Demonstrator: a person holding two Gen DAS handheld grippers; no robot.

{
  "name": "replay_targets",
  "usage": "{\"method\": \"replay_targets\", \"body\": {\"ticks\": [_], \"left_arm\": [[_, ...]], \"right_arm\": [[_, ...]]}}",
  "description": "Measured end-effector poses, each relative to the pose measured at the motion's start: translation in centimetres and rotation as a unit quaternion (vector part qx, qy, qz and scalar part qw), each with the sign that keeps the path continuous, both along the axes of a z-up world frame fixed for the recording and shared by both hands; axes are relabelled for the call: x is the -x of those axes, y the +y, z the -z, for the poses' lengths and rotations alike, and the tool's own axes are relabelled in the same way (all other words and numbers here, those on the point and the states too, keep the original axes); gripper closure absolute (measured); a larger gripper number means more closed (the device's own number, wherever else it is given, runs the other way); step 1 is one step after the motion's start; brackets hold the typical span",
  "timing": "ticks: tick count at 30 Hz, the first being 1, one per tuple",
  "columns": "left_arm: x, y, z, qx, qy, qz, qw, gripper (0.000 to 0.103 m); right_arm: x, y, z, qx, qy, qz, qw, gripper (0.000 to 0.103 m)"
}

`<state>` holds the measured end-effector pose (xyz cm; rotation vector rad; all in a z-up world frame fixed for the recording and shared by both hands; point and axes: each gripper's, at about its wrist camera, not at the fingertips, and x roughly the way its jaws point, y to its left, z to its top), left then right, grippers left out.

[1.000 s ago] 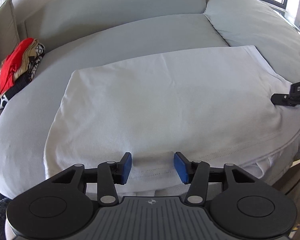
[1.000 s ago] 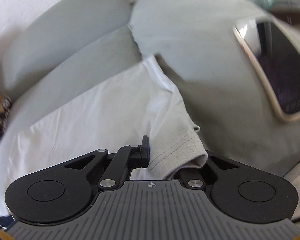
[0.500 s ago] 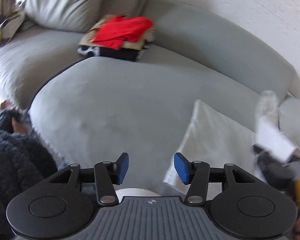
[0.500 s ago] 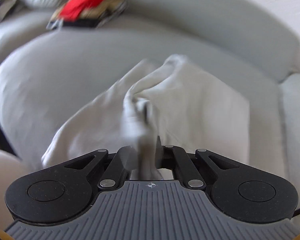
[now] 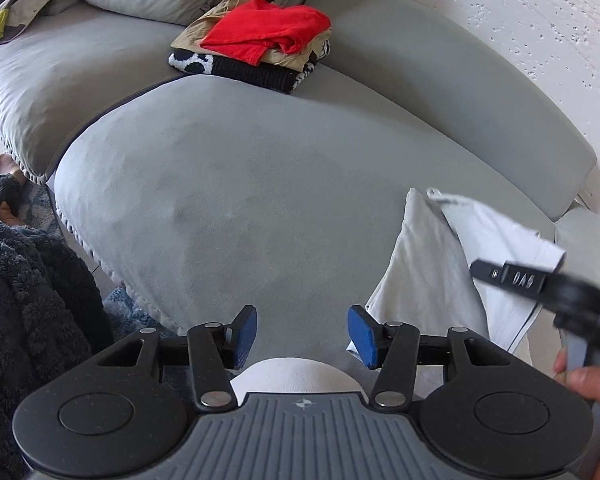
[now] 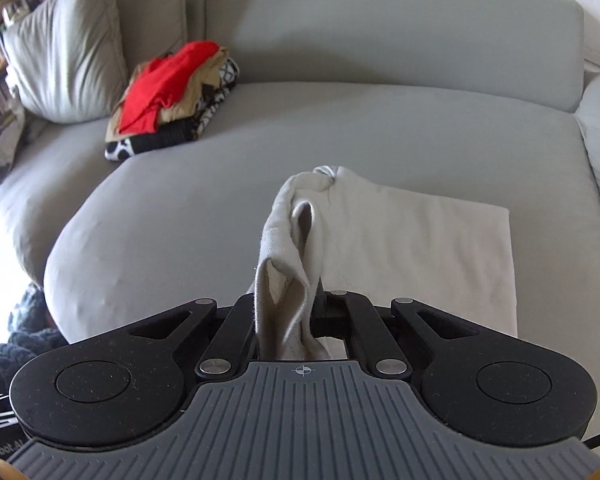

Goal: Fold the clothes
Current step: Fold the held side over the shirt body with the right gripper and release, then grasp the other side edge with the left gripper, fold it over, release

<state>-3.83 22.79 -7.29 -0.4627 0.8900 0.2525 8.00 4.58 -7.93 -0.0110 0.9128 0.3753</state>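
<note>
A white t-shirt [image 6: 416, 240] lies partly folded on the grey sofa seat [image 6: 188, 220]. My right gripper [image 6: 300, 312] is shut on a bunched edge of it, and the cloth rises in a ridge from the jaws to the shirt's far left corner. In the left wrist view the same t-shirt [image 5: 432, 264] hangs lifted at the right, with the right gripper [image 5: 480, 270] seen from the side against it. My left gripper [image 5: 302, 334] is open with nothing between its blue pads [image 5: 362, 336], low over the bare seat cushion, left of the shirt.
A stack of folded clothes [image 5: 256, 48] topped by a red garment sits at the back of the sofa [image 6: 168, 100]. A grey cushion [image 6: 60, 60] leans at the left. A dark fuzzy blanket [image 5: 24, 280] and a person's knee [image 5: 296, 376] are near the front edge.
The right gripper has lifted the shirt's right edge and carried it leftward over the shirt. The left gripper has swung left, away from the hem, and stayed open.
</note>
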Motion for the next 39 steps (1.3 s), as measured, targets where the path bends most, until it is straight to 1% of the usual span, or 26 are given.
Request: {"method": "replay_targets", "body": {"ticks": [3, 4, 5, 6, 8, 9, 11, 13, 15, 17, 20, 22, 23, 24, 26, 27, 28, 29, 30, 31, 32, 34, 35, 36, 37, 39], "left_arm": [[0.2, 0.2, 0.3, 0.003, 0.004, -0.002, 1.0000, 0.052], [0.3, 0.3, 0.4, 0.005, 0.006, -0.003, 1.0000, 0.052], [0.3, 0.3, 0.4, 0.005, 0.008, -0.004, 0.9999, 0.052], [0.4, 0.4, 0.4, 0.006, 0.010, -0.006, 0.9999, 0.052], [0.6, 0.4, 0.4, 0.003, 0.010, -0.007, 0.9999, 0.052], [0.7, 0.5, 0.3, 0.002, 0.011, -0.008, 0.9999, 0.052], [0.9, 0.6, 0.2, 0.000, 0.013, -0.015, 0.9998, 0.052], [1.1, 0.8, 0.2, -0.002, 0.014, -0.020, 0.9997, 0.052], [1.2, 0.7, 0.1, -0.004, 0.014, -0.020, 0.9997, 0.052], [1.1, 0.5, 0.1, -0.004, 0.016, -0.014, 0.9998, 0.052], [0.2, -0.7, 0.2, -0.005, 0.015, 0.008, 0.9998, 0.052], [-0.6, -1.9, 0.2, -0.008, 0.009, 0.030, 0.9995, 0.052], [-1.0, -2.5, 0.1, -0.009, 0.006, 0.042, 0.9990, 0.052], [-1.6, -3.3, 0.1, -0.011, 0.001, 0.059, 0.9982, 0.053], [-3.0, -4.7, 0.3, -0.011, -0.005, 0.096, 0.9953, 0.058], [-3.8, -5.4, 0.4, -0.008, -0.009, 0.117, 0.9931, 0.070], [-4.7, -6.1, 0.5, -0.006, -0.011, 0.134, 0.9909, 0.085], [-5.7, -6.8, 0.7, -0.009, -0.011, 0.148, 0.9888, 0.090], [-6.5, -7.5, 1.0, -0.020, -0.012, 0.160, 0.9868, 0.089], [-7.2, -8.1, 1.3, -0.035, -0.016, 0.172, 0.9843, 0.089], [-8.0, -8.7, 1.8, -0.055, -0.018, 0.184, 0.9813, 0.089], [-9.5, -9.3, 3.3, -0.088, -0.006, 0.190, 0.9779, 0.088], [-10.1, -9.3, 4.3, -0.103, 0.017, 0.185, 0.9772, 0.087], [-10.5, -9.0, 5.3, -0.108, 0.045, 0.171, 0.9783, 0.087], [-10.2, -8.3, 5.7, -0.099, 0.048, 0.157, 0.9814, 0.086], [-9.2, -7.2, 5.2, -0.079, 0.054, 0.140, 0.9855, 0.086]], "right_arm": [[0.1, 0.8, 1.2, 0.027, 0.026, -0.019, 0.999, 0.098], [0.0, 1.1, 1.7, 0.029, 0.038, -0.031, 0.998, 0.095], [0.1, 1.3, 1.9, 0.018, 0.048, -0.055, 0.997, 0.083], [0.3, 1.4, 2.0, 0.004, 0.058, -0.082, 0.995, 0.079], [1.5, 0.8, 1.1, -0.031, 0.054, -0.131, 0.989, 0.079], [2.1, 0.4, 0.6, -0.048, 0.050, -0.156, 0.985, 0.072], [3.1, -1.1, -0.5, -0.039, 0.037, -0.151, 0.987, 0.069], [3.9, -3.7, -1.5, -0.046, 0.029, -0.130, 0.990, 0.067], [4.2, -5.7, -1.1, -0.046, 0.031, -0.103, 0.993, 0.064], [4.4, -7.5, -0.5, -0.044, 0.035, -0.074, 0.996, 0.063], [4.7, -10.3, 0.4, -0.042, 0.040, -0.031, 0.998, 0.062], [5.0, -12.1, 1.0, -0.041, 0.044, -0.002, 0.998, 0.064], [5.1, -13.0, 1.3, -0.040, 0.045, 0.012, 0.998, 0.072], [5.2, -13.9, 1.6, -0.039, 0.047, 0.026, 0.998, 0.078], [5.4, -13.8, 2.4, -0.022, 0.042, 0.010, 0.999, 0.078], [5.4, -13.5, 2.7, -0.012, 0.039, -0.001, 0.999, 0.078], [5.5, -13.3, 3.1, -0.002, 0.036, -0.012, 0.999, 0.078], [5.6, -13.1, 3.5, 0.008, 0.033, -0.022, 0.999, 0.077], [5.6, -12.9, 3.9, 0.018, 0.029, -0.033, 0.999, 0.069], [5.7, -12.6, 4.3, 0.027, 0.026, -0.044, 0.998, 0.066], [5.8, -12.4, 4.7, 0.037, 0.023, -0.055, 0.998, 0.066], [5.9, -12.0, 5.4, 0.057, 0.017, -0.077, 0.995, 0.066], [5.9, -11.7, 5.8, 0.066, 0.014, -0.087, 0.994, 0.066], [5.9, -12.4, 5.7, 0.056, 0.015, -0.082, 0.995, 0.066], [5.8, -13.2, 5.5, 0.039, 0.019, -0.071, 0.997, 0.066], [5.5, -15.0, 5.1, 0.005, 0.025, -0.049, 0.998, 0.067]]}}
